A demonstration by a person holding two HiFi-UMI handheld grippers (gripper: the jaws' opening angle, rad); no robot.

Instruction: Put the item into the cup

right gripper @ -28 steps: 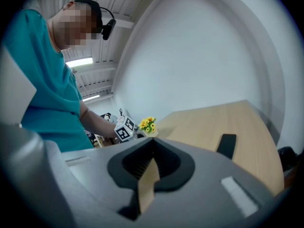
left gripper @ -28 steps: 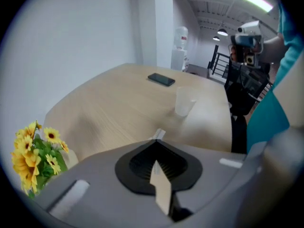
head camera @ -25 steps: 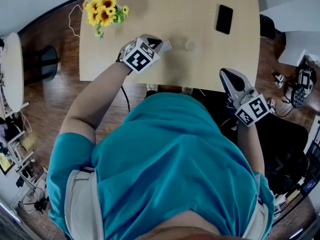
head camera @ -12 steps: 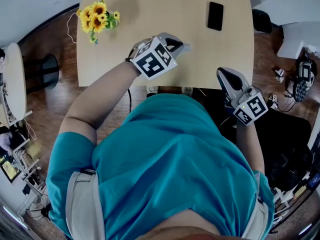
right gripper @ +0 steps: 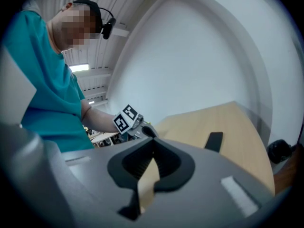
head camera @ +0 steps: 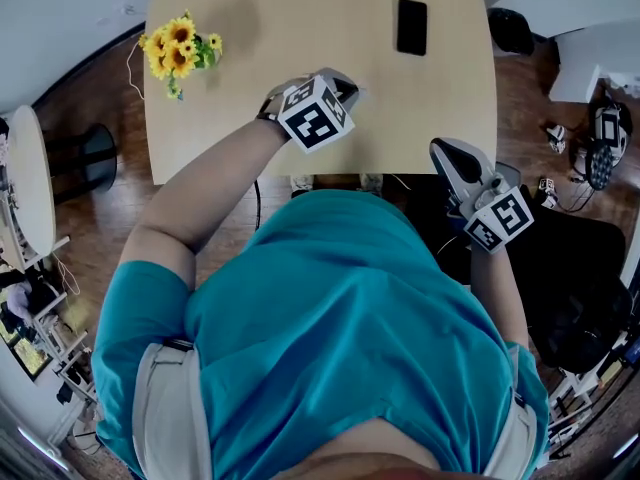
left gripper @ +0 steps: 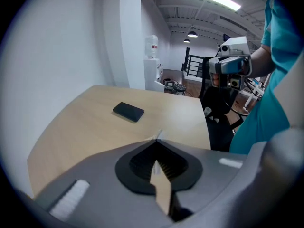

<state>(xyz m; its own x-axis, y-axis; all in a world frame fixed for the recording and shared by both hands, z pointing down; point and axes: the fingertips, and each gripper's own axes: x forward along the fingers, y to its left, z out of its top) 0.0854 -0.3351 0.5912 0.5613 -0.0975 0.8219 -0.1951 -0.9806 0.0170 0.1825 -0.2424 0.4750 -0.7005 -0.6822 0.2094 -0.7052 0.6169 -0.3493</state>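
The left tool (head camera: 352, 90) hangs above the counter (head camera: 250, 118), close to the near edge. Its jaws are pressed together, with the tips meeting in the left gripper view. A thin pale sliver (left gripper: 159, 135) shows right at those tips, too small to tell what it is.

The cup and the item cannot be made out in any view. The left tool covers the patch of counter straight below it.

A phone (head camera: 411, 26) lies flat on the counter, ahead of the left tool and to its right, well apart from it. Flowers (head camera: 178, 48) sit to the left tool's left, near the counter's far left corner.

The right tool (head camera: 443, 149) is held off the counter, just outside the near right corner, to the right of the left tool and nearer the person. Its jaws are also pressed together with nothing between them. It points across the counter, so the left tool's marker cube and the phone both show beyond its tips. A black chair (head camera: 570, 288) stands behind the right tool, over the wooden floor (head camera: 90, 218).
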